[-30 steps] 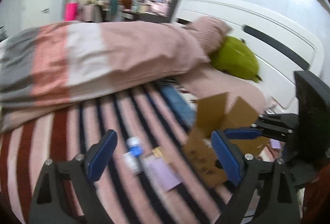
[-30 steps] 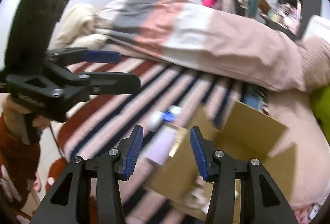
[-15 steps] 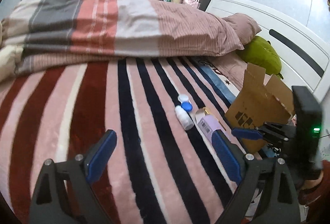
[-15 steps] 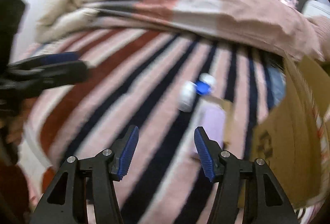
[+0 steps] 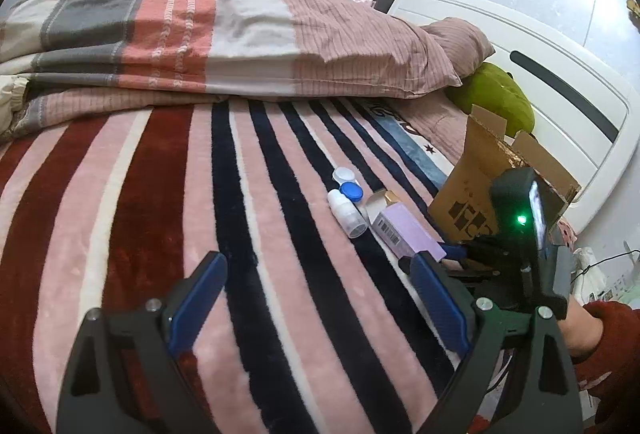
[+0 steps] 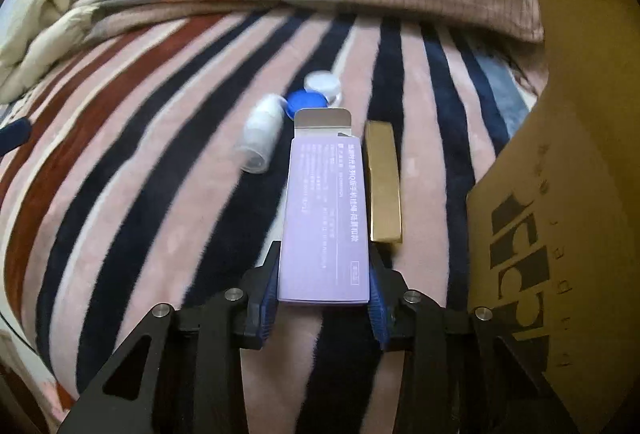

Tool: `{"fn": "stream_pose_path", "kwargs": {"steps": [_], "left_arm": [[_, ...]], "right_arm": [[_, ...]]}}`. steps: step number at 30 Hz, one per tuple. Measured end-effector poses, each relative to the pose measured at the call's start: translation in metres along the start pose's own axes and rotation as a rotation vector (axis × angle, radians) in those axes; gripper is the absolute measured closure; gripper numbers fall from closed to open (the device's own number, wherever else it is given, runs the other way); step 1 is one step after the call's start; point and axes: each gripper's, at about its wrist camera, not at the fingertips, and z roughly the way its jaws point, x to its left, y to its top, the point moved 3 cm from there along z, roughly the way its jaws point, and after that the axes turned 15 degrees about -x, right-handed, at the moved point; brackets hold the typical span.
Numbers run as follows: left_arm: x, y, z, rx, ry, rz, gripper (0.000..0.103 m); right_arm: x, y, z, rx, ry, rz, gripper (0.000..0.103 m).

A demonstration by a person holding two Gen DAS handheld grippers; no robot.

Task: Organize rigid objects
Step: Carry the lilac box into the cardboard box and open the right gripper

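Your work surface is the striped blanket (image 5: 168, 202), with bands of dark red, pink, cream and navy running away from you, and a folded quilt (image 5: 224, 34) piled along its far side. At your right stands the open cardboard box (image 5: 476, 190), its flaps up, with a green cushion (image 5: 496, 102) behind it against the white headboard (image 5: 560, 74).

Your left gripper (image 5: 316, 310) hangs above the blanket with its blue pads spread wide and nothing between them. Your right gripper (image 6: 323, 294) sits low on the blanket just left of the box, and its pads flank the near end of the lilac carton (image 6: 324, 218); they look to be against its sides, but you cannot tell from these views whether they are clamping it or merely bracketing it.

The lilac carton lies flat, pointing away from you, with its far flap open. Just beside it on the right lies a gold bar-shaped item (image 6: 384, 186), parallel to it. To the left lies a small white bottle (image 6: 260, 140) on its side, and beyond that a contact lens case (image 6: 316, 94) with one blue cap and one white.
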Motion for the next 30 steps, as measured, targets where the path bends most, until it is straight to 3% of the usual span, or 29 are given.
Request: {"fn": "stream_pose_path", "kwargs": {"steps": [3,9,13,15,16,18,21,30], "left_arm": [[-0.005,0.005,-0.002,-0.004,-0.031,-0.007,0.011],[-0.031,0.035,-0.009,-0.047,-0.128,-0.016,0.011],[-0.054,0.06,-0.008,-0.07,-0.158,0.01,0.012],[-0.066,0.073,-0.006,-0.082,-0.173,0.016,0.02],[-0.074,0.08,-0.004,-0.083,-0.195,0.015,0.031],[-0.088,0.089,0.002,-0.079,-0.225,0.022,0.041],[-0.117,0.1,0.018,-0.073,-0.213,0.073,0.058],[-0.209,0.107,0.094,0.036,-0.325,0.108,0.058]], "right_arm": [[0.014,0.008,-0.021,-0.075,0.062,-0.036,0.07],[0.046,0.041,-0.068,-0.166,0.297,-0.041,0.07],[0.05,0.063,-0.098,-0.221,0.399,-0.047,0.07],[0.044,0.072,-0.111,-0.243,0.426,-0.048,0.07],[0.039,0.075,-0.115,-0.249,0.434,-0.046,0.07],[0.024,0.079,-0.122,-0.26,0.441,-0.034,0.07],[-0.01,0.081,-0.133,-0.28,0.424,-0.012,0.07],[-0.121,0.071,-0.136,-0.202,0.359,0.089,0.07]]}}
